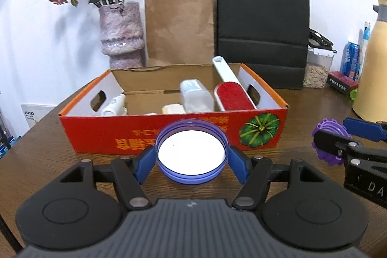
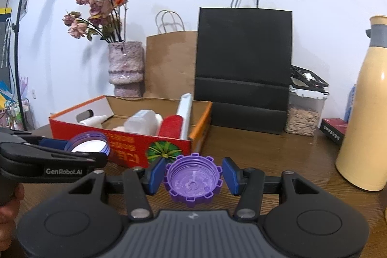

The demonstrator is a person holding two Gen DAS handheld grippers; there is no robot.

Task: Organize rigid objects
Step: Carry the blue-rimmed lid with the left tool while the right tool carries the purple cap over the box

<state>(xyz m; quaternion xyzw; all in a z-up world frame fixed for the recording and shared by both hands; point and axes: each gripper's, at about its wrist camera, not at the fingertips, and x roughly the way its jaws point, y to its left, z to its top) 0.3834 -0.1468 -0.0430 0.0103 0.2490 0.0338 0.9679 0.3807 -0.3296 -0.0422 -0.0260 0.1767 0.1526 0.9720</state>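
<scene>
My left gripper (image 1: 191,157) is shut on a blue-rimmed lid with a white inside (image 1: 191,152), held just in front of the red cardboard box (image 1: 101,134). My right gripper (image 2: 193,175) is shut on a purple toothed cap (image 2: 193,181), its left pad touching and a small gap at the right pad. The box holds a red lint brush with white handle (image 1: 232,92), a clear plastic bottle (image 1: 194,94) and a small white bottle (image 1: 113,105). The right gripper also shows at the right of the left wrist view (image 1: 331,144); the left gripper shows at the left of the right wrist view (image 2: 72,151).
On the wooden table (image 1: 302,108) behind the box stand a pink vase with dried roses (image 1: 121,28), a brown paper bag (image 1: 179,25) and a black paper bag (image 1: 262,25). A clear container of seeds (image 2: 304,113), a dark red box (image 2: 333,128) and a yellow thermos (image 2: 365,113) stand at right.
</scene>
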